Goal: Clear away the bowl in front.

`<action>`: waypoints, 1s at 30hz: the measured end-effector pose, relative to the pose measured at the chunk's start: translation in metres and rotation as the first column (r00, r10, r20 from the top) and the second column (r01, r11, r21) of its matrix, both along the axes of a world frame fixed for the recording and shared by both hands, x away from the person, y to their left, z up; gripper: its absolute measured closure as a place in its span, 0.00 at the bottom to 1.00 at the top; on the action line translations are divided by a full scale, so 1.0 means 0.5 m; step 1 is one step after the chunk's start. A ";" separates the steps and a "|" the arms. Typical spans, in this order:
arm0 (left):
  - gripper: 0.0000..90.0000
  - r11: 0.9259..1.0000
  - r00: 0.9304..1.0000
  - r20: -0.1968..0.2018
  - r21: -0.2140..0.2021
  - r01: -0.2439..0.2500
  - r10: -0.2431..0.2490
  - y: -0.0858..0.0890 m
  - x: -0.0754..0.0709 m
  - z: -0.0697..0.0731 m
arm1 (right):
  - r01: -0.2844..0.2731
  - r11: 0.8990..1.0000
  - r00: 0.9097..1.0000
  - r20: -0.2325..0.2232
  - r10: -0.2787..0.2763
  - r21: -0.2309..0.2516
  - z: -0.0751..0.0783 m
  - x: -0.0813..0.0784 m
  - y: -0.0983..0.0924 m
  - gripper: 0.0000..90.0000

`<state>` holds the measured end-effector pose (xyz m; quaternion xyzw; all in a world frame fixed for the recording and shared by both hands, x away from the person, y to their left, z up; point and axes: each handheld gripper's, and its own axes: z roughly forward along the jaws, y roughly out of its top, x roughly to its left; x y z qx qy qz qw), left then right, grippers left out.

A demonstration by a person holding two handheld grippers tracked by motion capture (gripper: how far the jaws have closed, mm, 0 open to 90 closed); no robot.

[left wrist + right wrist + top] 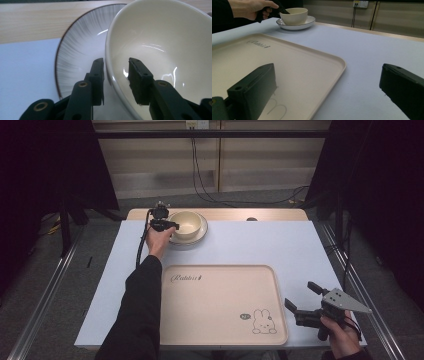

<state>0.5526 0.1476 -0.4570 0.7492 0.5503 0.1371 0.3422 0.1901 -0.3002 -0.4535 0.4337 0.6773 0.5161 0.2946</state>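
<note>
Right gripper (301, 297) jaws wide apart, empty, beside tray (220, 320); left gripper (115, 75) jaws straddling bowl (160, 42) rim, not yet closed.

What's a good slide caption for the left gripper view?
Left claw straddling the cream bowl's rim, one jaw inside, one outside, above the striped plate.

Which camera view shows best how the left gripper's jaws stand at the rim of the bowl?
The left gripper view: the left gripper is open, one jaw outside and one inside the bowl wall. The high view shows the bowl small, on its plate, jaws unclear. In the right gripper view, the hand hides the jaws.
</note>
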 end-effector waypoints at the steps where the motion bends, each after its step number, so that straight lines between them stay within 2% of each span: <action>1: 0.77 1.000 1.000 0.000 0.006 -0.003 0.003 0.000 0.000 0.001 | -0.002 1.000 1.000 0.001 0.002 -0.003 0.000 0.000 0.000 0.01; 4: 0.82 1.000 1.000 -0.006 0.004 -0.019 0.019 0.000 -0.001 0.002 | -0.003 1.000 1.000 0.000 0.003 -0.001 0.000 0.000 0.000 0.01; 7: 0.85 0.998 0.998 0.004 -0.007 -0.062 0.062 -0.006 -0.003 0.002 | 0.001 1.000 1.000 -0.005 -0.001 0.000 -0.001 0.000 -0.001 0.01; 11: 0.86 0.998 0.998 0.002 0.013 -0.061 0.061 -0.006 -0.005 0.004 | -0.004 1.000 1.000 -0.002 0.004 -0.005 0.000 -0.001 -0.001 0.01; 15: 0.88 0.996 0.996 -0.006 -0.013 -0.086 0.086 -0.007 -0.003 0.004 | -0.003 1.000 1.000 -0.005 0.003 -0.004 0.000 -0.001 -0.001 0.01; 16: 0.89 0.997 0.997 -0.015 0.001 -0.080 0.080 -0.005 -0.003 0.005 | -0.003 1.000 1.000 -0.004 0.003 -0.003 0.000 -0.001 -0.001 0.01; 17: 0.89 0.996 0.996 -0.018 -0.022 -0.091 0.091 -0.006 -0.003 0.004 | -0.003 1.000 1.000 -0.003 0.003 0.000 0.000 -0.001 0.000 0.01; 22: 0.92 0.996 0.996 -0.027 -0.018 -0.089 0.089 -0.001 -0.002 0.005 | -0.002 1.000 1.000 -0.004 0.002 -0.001 -0.001 -0.001 -0.001 0.01; 24: 0.92 0.992 0.993 -0.002 -0.036 -0.122 0.122 -0.004 -0.009 0.004 | -0.005 1.000 1.000 -0.003 0.005 0.002 -0.001 -0.001 0.000 0.01; 27: 0.92 0.989 0.992 -0.025 -0.077 -0.125 0.123 0.005 -0.009 0.004 | -0.006 1.000 1.000 -0.004 0.006 -0.002 -0.001 -0.001 -0.001 0.01; 28: 0.92 0.987 0.990 -0.022 -0.080 -0.140 0.139 0.003 -0.008 0.004 | -0.004 1.000 1.000 -0.005 0.004 0.003 -0.001 -0.002 0.000 0.01; 29: 0.92 0.990 0.992 -0.021 -0.063 -0.125 0.124 0.004 -0.008 0.005 | -0.002 1.000 1.000 -0.003 0.002 0.001 -0.001 -0.002 -0.001 0.01; 30: 0.92 0.990 0.992 -0.022 -0.063 -0.125 0.124 0.004 -0.008 0.005 | -0.003 1.000 1.000 -0.005 0.003 0.002 -0.001 -0.002 -0.001 0.01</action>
